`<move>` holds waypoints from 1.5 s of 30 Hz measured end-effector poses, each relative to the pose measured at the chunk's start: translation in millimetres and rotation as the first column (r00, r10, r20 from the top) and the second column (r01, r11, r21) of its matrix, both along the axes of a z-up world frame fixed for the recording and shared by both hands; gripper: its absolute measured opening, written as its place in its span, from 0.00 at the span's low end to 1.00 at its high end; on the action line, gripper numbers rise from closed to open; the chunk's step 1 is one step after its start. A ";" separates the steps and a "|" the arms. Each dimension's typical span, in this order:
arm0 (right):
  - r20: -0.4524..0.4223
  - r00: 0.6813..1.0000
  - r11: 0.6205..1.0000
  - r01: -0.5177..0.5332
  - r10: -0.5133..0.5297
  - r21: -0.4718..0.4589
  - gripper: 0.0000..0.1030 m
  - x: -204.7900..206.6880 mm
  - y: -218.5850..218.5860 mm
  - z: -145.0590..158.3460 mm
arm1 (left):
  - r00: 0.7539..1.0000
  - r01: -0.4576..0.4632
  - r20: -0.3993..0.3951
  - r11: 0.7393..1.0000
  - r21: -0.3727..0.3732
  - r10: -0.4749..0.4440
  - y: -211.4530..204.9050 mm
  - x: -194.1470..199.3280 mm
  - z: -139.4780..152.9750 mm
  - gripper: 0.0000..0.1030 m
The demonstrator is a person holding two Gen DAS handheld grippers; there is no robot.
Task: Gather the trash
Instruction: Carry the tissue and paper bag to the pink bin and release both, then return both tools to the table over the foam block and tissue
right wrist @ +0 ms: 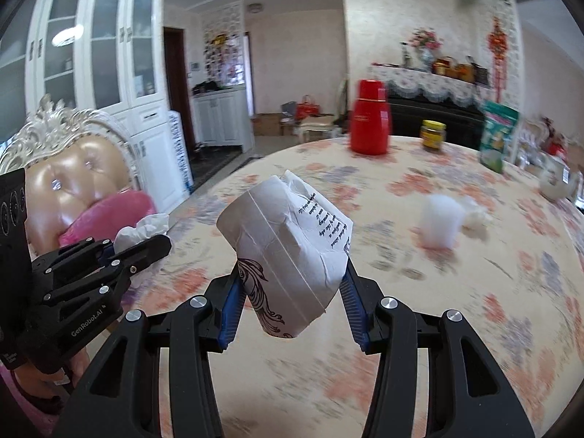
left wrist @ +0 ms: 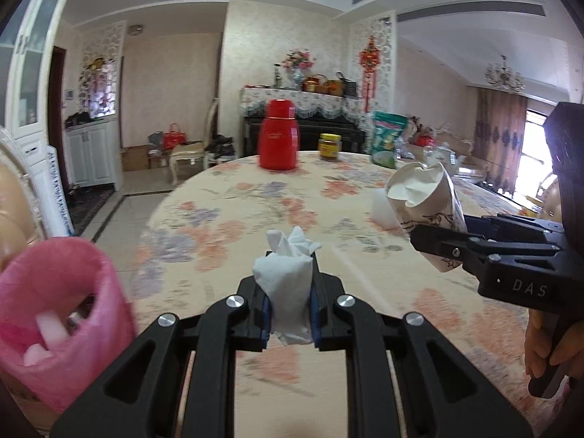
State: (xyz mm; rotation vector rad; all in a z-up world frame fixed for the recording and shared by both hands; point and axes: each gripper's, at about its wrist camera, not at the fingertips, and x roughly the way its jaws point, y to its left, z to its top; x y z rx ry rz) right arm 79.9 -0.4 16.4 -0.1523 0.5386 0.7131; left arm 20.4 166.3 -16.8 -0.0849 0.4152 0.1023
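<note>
Paper cup one, clamped by right gripper, one tissue pinched by left gripper

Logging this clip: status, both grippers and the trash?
Left gripper shut on crumpled tissue. Right gripper shut on crushed paper cup. Pink trash bag left, open. Nothing blocking.

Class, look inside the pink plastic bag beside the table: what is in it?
Inside the pink plastic bag, two or three white pieces show through its mouth; the bag's wall hides anything deeper.
</note>
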 end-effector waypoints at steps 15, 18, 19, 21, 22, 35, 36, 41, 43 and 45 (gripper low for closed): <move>-0.042 0.945 0.944 -0.326 0.325 -0.042 0.46 -21.7 165.7 -6.0 | 0.949 -0.315 -0.021 0.949 -0.007 0.315 146.3 -61.1 4.8 0.15; -0.042 0.929 0.929 -0.368 0.366 -0.043 0.46 -24.1 194.2 -5.8 | 0.930 -0.366 -0.033 0.931 -0.009 0.365 177.9 -69.6 4.0 0.15; -0.047 0.924 0.923 -0.382 0.380 -0.043 0.46 -24.0 203.7 -6.4 | 0.926 -0.375 -0.043 0.927 -0.008 0.374 187.2 -70.4 3.0 0.16; -0.066 0.914 0.914 -0.403 0.401 -0.035 0.46 -22.8 220.3 -8.4 | 0.916 -0.397 -0.058 0.918 -0.008 0.396 208.2 -71.3 0.6 0.16; -0.073 0.910 0.911 -0.411 0.408 -0.032 0.46 -22.2 228.4 -9.3 | 0.913 -0.405 -0.067 0.914 -0.010 0.403 219.2 -70.7 -1.2 0.16; -0.077 0.854 0.857 -0.513 0.515 0.040 0.73 -27.3 298.6 -18.4 | 0.855 -0.518 -0.060 0.853 -0.054 0.515 286.7 -86.2 -2.2 0.66; -0.068 0.853 0.855 -0.516 0.518 0.043 0.73 -28.4 294.8 -17.7 | 0.849 -0.527 -0.055 0.849 -0.035 0.525 282.9 -89.0 -0.5 0.66; -0.067 0.872 0.875 -0.482 0.484 0.053 0.73 -24.7 261.3 -11.7 | 0.838 -0.546 -0.018 0.838 0.014 0.546 256.4 -101.1 3.4 0.82; -0.052 0.887 0.888 -0.456 0.458 0.053 0.73 -21.8 242.5 -7.6 | 0.840 -0.542 -0.010 0.840 0.009 0.542 245.1 -102.4 5.2 0.87; -0.039 0.903 0.904 -0.425 0.427 0.052 0.73 -18.0 220.5 -3.6 | 0.849 -0.528 -0.001 0.849 0.009 0.528 230.4 -100.2 8.7 0.93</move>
